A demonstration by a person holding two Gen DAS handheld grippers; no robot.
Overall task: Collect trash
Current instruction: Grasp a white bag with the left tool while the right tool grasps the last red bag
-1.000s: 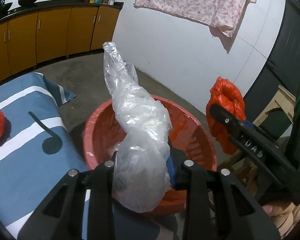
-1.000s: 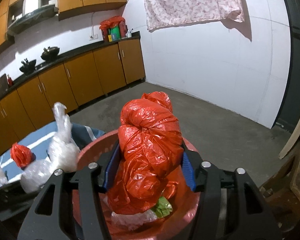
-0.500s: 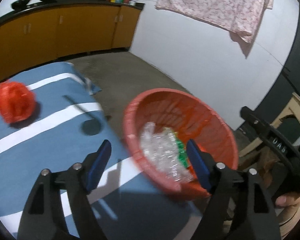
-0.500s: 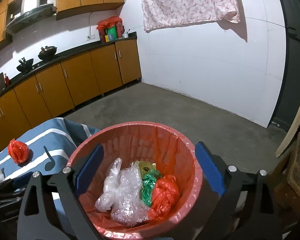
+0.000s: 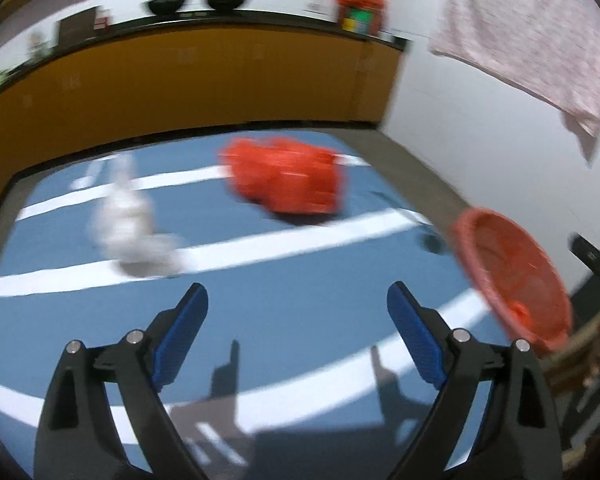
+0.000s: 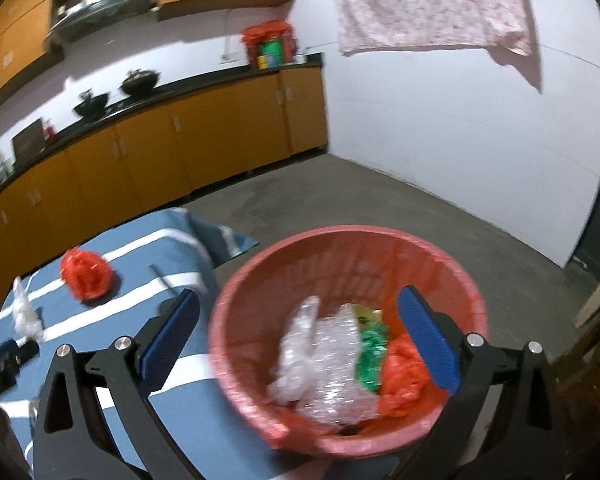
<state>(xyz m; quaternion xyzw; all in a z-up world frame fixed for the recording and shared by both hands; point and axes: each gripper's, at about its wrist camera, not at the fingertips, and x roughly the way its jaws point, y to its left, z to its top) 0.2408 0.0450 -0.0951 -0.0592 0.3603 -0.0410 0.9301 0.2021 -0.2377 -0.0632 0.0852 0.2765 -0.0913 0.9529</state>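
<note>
surface: we see a table under a blue cloth with white stripes | on it: a crumpled red bag | left of the red bag, apart: a clear bag | right of the red bag: a red basket

Our left gripper, black plastic arms with triangular cut-outs, silver screw heads at the pivots, ribbed blue pads inside each finger, our right gripper of the same build
</note>
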